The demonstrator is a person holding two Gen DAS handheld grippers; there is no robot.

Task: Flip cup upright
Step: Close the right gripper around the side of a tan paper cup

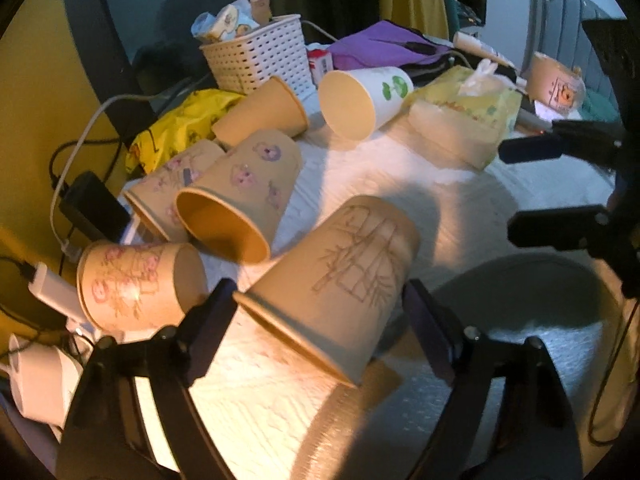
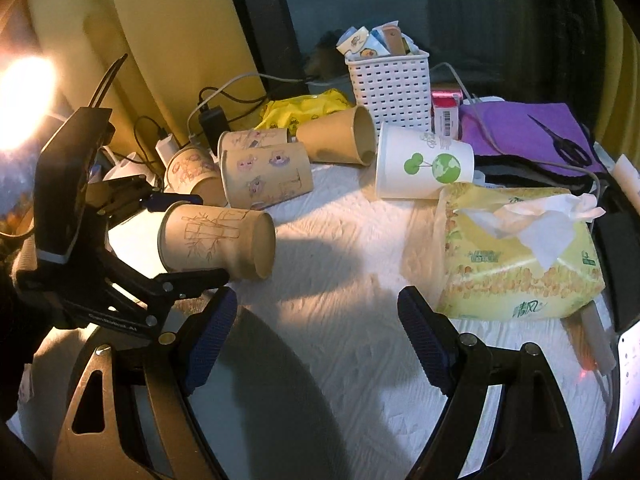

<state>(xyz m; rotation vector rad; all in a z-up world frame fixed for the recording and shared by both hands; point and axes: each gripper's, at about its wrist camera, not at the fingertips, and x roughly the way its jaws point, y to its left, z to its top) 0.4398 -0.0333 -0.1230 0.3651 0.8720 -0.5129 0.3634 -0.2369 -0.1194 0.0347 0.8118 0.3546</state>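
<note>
Your left gripper [image 2: 200, 240] is matte black plastic, with angular linkage arms, silver screws at the pivots and pale lettering along its near bar. Your right gripper [image 2: 316, 344] has the same black frame, but its fingers [image 2: 212, 340] carry ribbed dark-blue pads, with screw heads just behind them.

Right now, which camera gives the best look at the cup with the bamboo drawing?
The left wrist view: the bamboo cup fills the middle, tilted between the left gripper jaws, its drawing large and clear. The right wrist view shows the same cup smaller, from the side, lying sideways in that gripper with its base facing the camera.
</note>
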